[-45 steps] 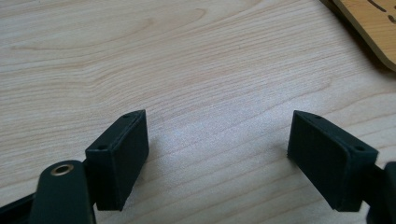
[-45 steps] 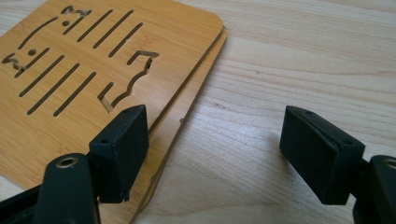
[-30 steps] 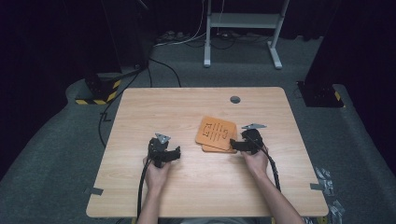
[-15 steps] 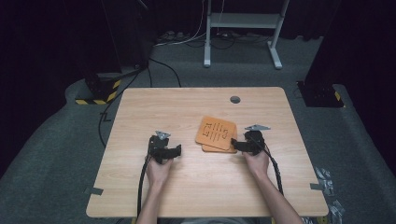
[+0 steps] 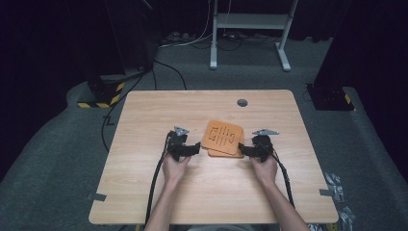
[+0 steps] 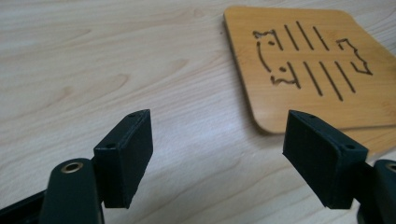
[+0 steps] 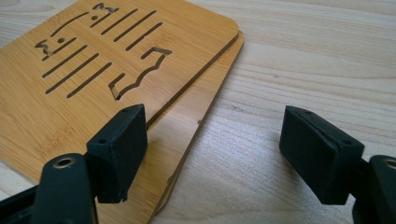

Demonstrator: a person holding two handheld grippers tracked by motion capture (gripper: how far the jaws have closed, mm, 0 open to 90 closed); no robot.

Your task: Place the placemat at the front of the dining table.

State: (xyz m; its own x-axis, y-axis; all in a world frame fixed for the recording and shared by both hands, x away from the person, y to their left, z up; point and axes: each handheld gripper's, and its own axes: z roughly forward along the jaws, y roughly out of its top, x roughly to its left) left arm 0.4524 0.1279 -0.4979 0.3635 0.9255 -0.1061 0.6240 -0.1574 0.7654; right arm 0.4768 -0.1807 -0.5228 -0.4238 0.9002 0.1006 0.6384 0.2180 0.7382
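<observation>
Left gripper [image 6: 217,158] sits low over the table [image 5: 144,192] with jaws spread wide and nothing between them, and the top wooden board [image 6: 308,65] lies just ahead of it and off toward its right jaw, not touching. Right gripper [image 7: 212,156] is also wide and holding nothing, its left jaw hanging just over the edge of the lower board [image 7: 187,135], which peeks out from under the top board, with bare table under the right jaw. Farther out in the high view, the two stacked boards [image 5: 223,138] lie between both grippers, and a small round grey disc [image 5: 242,102] sits well beyond them near the far table edge.
</observation>
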